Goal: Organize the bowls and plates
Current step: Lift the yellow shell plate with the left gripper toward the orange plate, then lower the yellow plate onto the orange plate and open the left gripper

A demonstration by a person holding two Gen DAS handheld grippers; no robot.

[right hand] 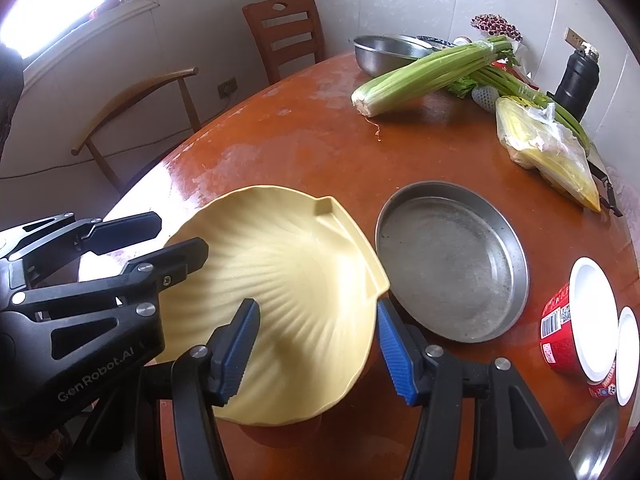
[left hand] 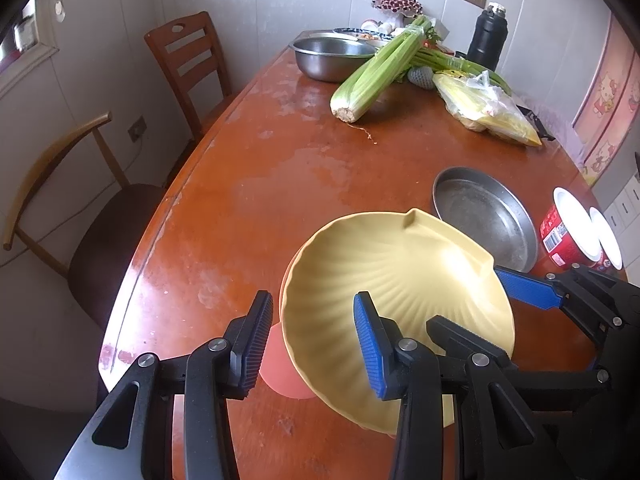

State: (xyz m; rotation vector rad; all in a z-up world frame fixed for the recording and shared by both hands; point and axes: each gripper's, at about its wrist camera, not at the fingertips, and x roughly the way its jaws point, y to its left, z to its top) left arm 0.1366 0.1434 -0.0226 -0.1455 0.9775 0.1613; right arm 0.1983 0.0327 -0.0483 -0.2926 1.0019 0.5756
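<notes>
A yellow shell-shaped plate point(left hand: 400, 280) point(right hand: 280, 280) rests tilted on a pink plate point(left hand: 280, 372) at the near edge of the wooden table point(left hand: 260, 200). My left gripper point(left hand: 314, 344) is open, its jaws either side of the yellow plate's left rim. My right gripper point(right hand: 316, 352) is open, its jaws astride the plate's right rim. A round metal pan point(left hand: 486, 216) point(right hand: 450, 264) lies just right of the plates. Each gripper shows in the other's view.
Red paper bowls point(left hand: 572, 236) point(right hand: 576, 320) lie at the right edge. Celery point(left hand: 380, 68) point(right hand: 424, 72), a steel bowl point(left hand: 330, 56), a bagged item point(left hand: 488, 112) and a black flask point(left hand: 488, 36) sit at the far end. Two chairs point(left hand: 80, 208) stand left.
</notes>
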